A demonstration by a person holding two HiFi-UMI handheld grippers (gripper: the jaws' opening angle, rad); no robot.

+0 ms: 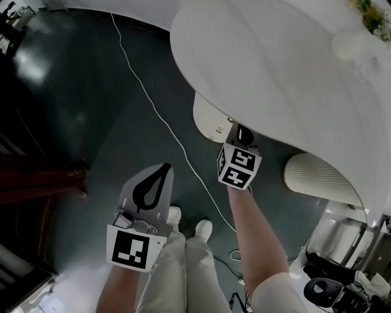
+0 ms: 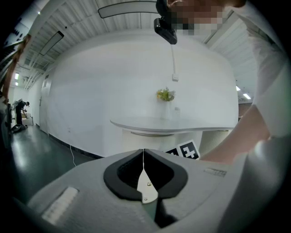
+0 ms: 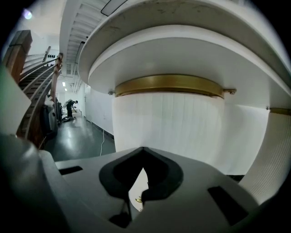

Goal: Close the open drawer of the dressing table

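Observation:
The white dressing table [image 1: 275, 67] fills the upper right of the head view. Its rounded drawer [image 1: 209, 120] juts out from under the top, toward the floor side. In the right gripper view the drawer [image 3: 168, 123] looms close as a fluted white front with a gold band. My right gripper [image 1: 240, 127] is shut and empty, its tips at the drawer's curved front; whether they touch it I cannot tell. The same gripper [image 3: 142, 149] shows its jaws meeting at the tip. My left gripper [image 1: 165, 166] hangs shut and empty over the dark floor, left of the table, its jaws [image 2: 143, 151] pointing toward the table [image 2: 173, 124].
A white cable [image 1: 159, 116] runs across the dark floor. A fluted white cylinder [image 1: 321, 177] stands under the table at right. Dark wooden stairs [image 1: 36, 177] lie at left, black gear [image 1: 330, 290] at bottom right. Flowers [image 1: 372, 15] sit on the table. The person's shoes [image 1: 189, 229] are below.

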